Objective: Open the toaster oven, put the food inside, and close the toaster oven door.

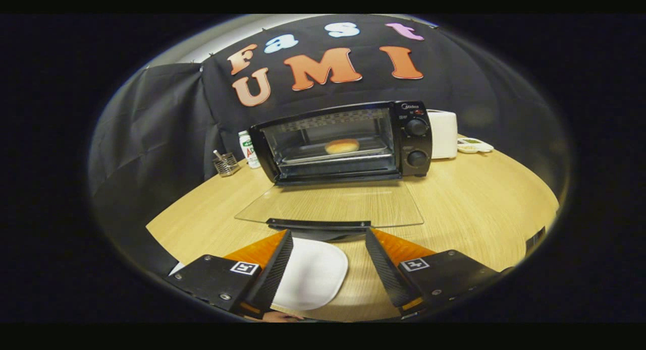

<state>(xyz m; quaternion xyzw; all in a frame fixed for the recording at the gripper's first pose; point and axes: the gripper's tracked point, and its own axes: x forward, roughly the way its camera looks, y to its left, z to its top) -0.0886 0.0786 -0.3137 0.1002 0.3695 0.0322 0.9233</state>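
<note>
Gripper view, looking forward across a pale wooden table (469, 209), and the gripper (328, 234) sits low over the near side with its two fingers spread wide apart. Nothing between them, nothing clamped, just open air and tabletop.

Straight ahead, beyond the fingertips, stands the black toaster oven (348, 140), and its glass door (330, 205) is dropped all the way down, lying flat out toward us. The door's dark handle (319, 224) runs along its near edge, just ahead of the fingers and roughly centred on the gap between them. No contact that can be made out.

Inside the oven, on the rack, sits the food, a round golden bun (342, 146), in the middle of the cavity, well beyond the gripper. Two black knobs (417, 127) are stacked on the oven's right panel.

Down between the fingers, nearer the left one, a white plate (315, 274) lies on the table with nothing on it, its left part hidden behind that finger.

Far side now: left of the oven there's a white bottle (249, 149), and further left a small wire holder (226, 164) with something standing in it. To the right of the oven, a white boxy appliance (443, 134), and beyond that a small flat white device (474, 147) near the table's far edge.
</note>
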